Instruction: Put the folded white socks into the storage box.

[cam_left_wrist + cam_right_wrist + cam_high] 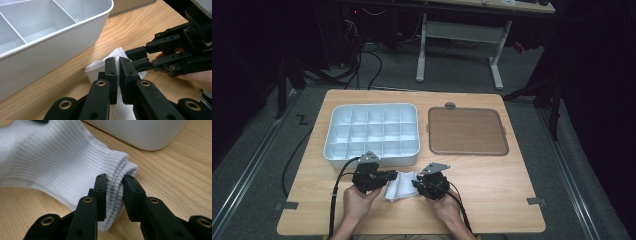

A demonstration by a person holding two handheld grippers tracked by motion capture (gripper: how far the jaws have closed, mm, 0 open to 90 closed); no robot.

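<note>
We see the white sock (402, 185) lying on the counter (492, 190) at 6 o'clock from the white compartment tray (372, 132). Our left gripper (119, 75) is clenched on it; our right gripper (114, 195) clasps its ribbed cuff.

Your left hand-held gripper (388, 175) and right hand-held gripper (418, 183) are both matte black, with linkage arms pinned by brass-ringed rivets and blocky jaws dotted with small screw holes. Each has a grey three-cornered plate on top and a black cable trailing back. Bare forearms, no sleeves.
</note>
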